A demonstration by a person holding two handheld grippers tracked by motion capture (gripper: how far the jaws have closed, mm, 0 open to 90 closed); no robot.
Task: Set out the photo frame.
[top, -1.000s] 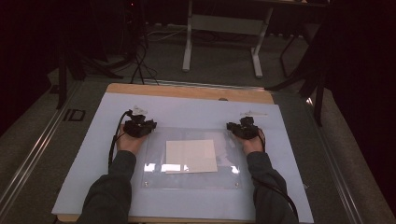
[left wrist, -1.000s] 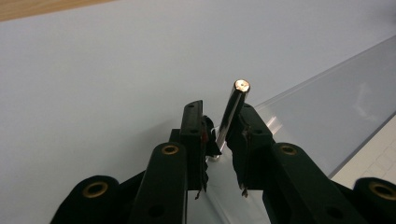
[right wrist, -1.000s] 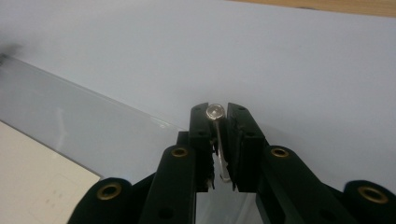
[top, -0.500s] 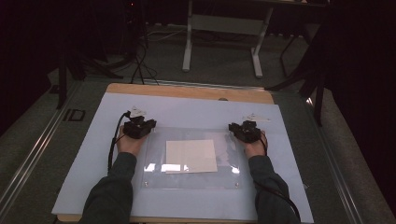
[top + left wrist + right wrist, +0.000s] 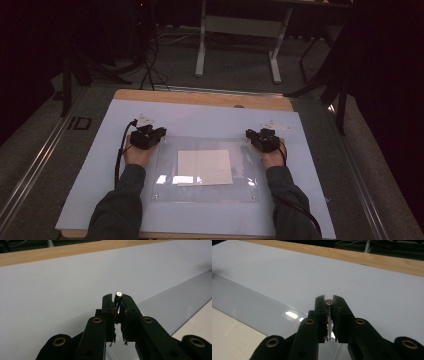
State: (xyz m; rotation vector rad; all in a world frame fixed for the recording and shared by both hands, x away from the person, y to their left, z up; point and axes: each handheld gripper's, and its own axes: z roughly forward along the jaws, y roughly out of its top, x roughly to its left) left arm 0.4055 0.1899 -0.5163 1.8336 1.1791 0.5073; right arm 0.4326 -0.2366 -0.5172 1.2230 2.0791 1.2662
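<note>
— What's laid out, biggest first?

— A wooden table with a pale blue sheet covering most of it. On the sheet lies a clear acrylic plate, and on the middle of that plate a cream square of paper.

— And the grippers?

— The left gripper sits at the plate's far left corner, the right gripper at its far right corner, each held in a hand at the end of a dark sleeve.

— Open or closed?

— Both nearly closed. In the left gripper view the jaws pinch a small screw, its bright head poking up between the tips. In the right gripper view the jaws clamp a second screw the same way, threads visible in the narrow gap, just above the plate's edge.
</note>
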